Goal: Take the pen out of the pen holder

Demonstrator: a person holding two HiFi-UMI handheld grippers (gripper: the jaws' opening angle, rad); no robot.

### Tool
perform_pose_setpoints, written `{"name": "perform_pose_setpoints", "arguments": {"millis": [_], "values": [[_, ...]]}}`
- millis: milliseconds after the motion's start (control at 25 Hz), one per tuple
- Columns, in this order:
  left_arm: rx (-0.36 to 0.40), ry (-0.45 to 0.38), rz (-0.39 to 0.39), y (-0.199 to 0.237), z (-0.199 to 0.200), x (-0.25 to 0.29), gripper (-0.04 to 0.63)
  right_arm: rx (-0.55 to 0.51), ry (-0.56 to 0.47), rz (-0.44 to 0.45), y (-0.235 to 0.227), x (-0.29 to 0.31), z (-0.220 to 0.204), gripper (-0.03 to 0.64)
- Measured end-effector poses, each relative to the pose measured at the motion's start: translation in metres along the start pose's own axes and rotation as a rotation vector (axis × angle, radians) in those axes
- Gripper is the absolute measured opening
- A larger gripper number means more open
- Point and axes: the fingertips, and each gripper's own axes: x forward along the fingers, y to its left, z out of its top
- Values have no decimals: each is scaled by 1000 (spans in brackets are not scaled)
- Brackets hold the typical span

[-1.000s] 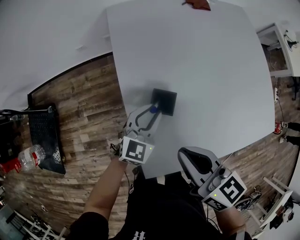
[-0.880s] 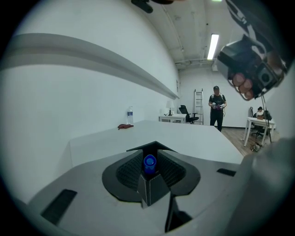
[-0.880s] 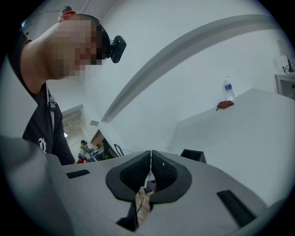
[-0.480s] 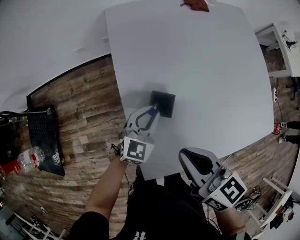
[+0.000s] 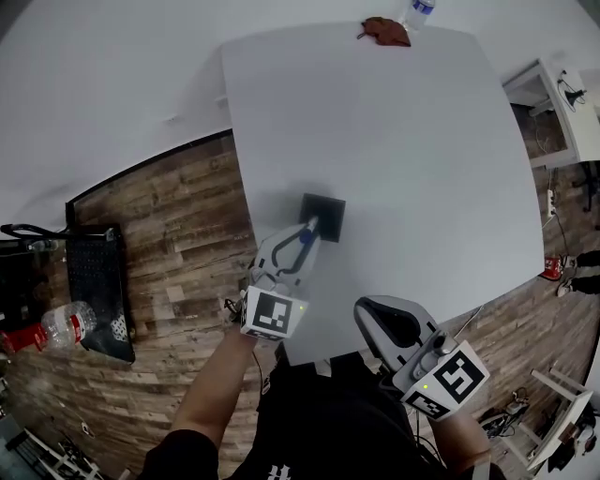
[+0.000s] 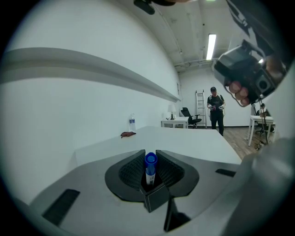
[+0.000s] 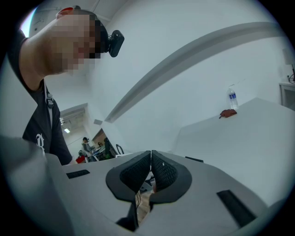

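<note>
A blue-capped pen (image 6: 150, 167) stands in a small black square pen holder (image 6: 156, 198) on the white table (image 5: 403, 141). My left gripper (image 6: 150, 159) is shut on the pen's upper part, one ribbed pad on each side of the cap. From above, the left gripper (image 5: 301, 240) reaches in from the table's near-left edge, and the holder (image 5: 325, 214) sits just past its tips. The pen's blue cap (image 5: 305, 236) shows between them. My right gripper (image 5: 379, 316) hangs by the table's near edge, shut and empty. Its pads (image 7: 162, 171) meet at the tips.
A water bottle (image 5: 417, 11) and a brown crumpled thing (image 5: 382, 30) lie at the table's far edge. A black crate (image 5: 94, 281) and a bottle (image 5: 61, 323) sit on the wooden floor at left. A white shelf (image 5: 562, 103) stands at right.
The left gripper's fingers have drawn closer together around the blue cap. The head view has shifted slightly, so more of the table's far edge shows. The right gripper stays put.
</note>
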Motion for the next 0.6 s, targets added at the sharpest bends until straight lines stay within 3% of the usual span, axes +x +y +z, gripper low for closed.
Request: {"name": "perform_pose_setpoints", "arguments": {"millis": [600], "values": [[69,-80,46,-15,75,-43,74,-106,-77,54,18,-23,38,17]]}}
